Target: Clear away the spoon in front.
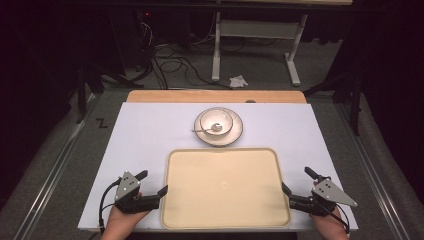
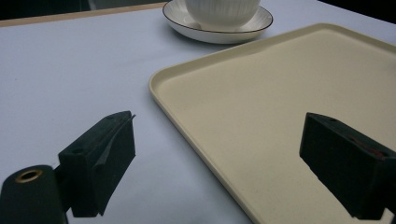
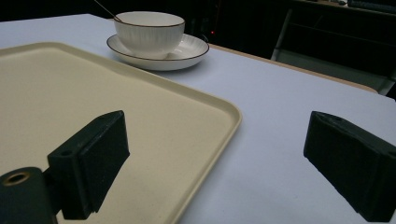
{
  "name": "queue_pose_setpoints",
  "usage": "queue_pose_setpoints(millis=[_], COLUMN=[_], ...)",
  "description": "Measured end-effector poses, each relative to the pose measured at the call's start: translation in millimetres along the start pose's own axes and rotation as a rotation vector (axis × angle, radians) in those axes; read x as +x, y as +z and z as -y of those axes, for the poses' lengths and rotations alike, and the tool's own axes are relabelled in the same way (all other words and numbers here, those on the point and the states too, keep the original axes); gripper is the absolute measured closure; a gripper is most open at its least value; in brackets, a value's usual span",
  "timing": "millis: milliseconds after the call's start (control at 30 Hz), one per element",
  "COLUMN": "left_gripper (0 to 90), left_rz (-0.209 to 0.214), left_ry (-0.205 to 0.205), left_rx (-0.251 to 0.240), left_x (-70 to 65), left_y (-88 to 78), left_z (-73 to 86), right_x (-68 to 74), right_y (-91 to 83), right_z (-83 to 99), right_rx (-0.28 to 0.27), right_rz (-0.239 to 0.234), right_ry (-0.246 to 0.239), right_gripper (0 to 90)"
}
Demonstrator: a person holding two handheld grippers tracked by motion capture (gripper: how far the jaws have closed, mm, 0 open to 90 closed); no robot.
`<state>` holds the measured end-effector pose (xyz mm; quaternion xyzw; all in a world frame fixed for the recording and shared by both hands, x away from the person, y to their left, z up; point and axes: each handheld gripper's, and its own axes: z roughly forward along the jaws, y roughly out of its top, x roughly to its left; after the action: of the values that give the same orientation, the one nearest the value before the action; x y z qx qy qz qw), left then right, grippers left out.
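A cream tray lies empty on the white table cover, near the front edge. Behind it a white bowl sits on a dark-rimmed saucer, with a spoon resting in the bowl. My left gripper is open at the tray's left rim. In the left gripper view the gripper straddles the rim of the tray. My right gripper is open at the tray's right rim. In the right gripper view the gripper has the edge of the tray between its jaws, with the bowl beyond.
The white cover lies on a wooden table whose back strip shows. On the floor beyond are cables, a white table frame and a crumpled paper. Bare cover lies on both sides of the bowl.
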<state>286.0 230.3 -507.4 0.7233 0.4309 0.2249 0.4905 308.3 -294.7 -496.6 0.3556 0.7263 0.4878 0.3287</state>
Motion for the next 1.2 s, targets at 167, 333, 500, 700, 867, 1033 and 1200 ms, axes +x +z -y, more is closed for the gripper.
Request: queue_pose_setpoints(millis=[167,333,500,700,867,1033,1200], left_gripper=[12.0,13.4,14.2,14.4,14.5,15.2,15.1], left_rz=[0.003,0.002,-0.004,-0.003,0.002,0.004,0.002], left_ry=[-0.009,-0.034,-0.046,-0.049,-0.047,-0.04,-0.03], left_rx=[-0.007,-0.019,-0.025,-0.024,-0.015,-0.037,-0.042], left_x=[2.0,4.5,5.2,4.3,2.4,-4.1,-8.2], left_y=[-2.3,-3.1,-3.6,-4.2,-3.8,-2.0,2.5], left_z=[0.4,0.2,0.4,-2.0,-5.7,-16.6,-23.4], right_x=[0.8,0.8,1.1,1.6,1.9,3.6,4.8], right_y=[1.5,1.3,1.4,1.5,2.4,2.8,3.0], right_z=[0.0,0.2,0.3,0.1,0.3,-0.1,-0.4], right_rx=[0.003,0.003,0.005,0.003,0.006,0.007,0.006], right_rz=[-0.002,-0.003,-0.003,-0.006,-0.01,-0.01,-0.017], right_ry=[-0.004,-0.006,-0.003,-0.006,-0.01,-0.019,-0.024], right_gripper=[7.5,7.5,7.5,7.5,7.5,7.4,7.5])
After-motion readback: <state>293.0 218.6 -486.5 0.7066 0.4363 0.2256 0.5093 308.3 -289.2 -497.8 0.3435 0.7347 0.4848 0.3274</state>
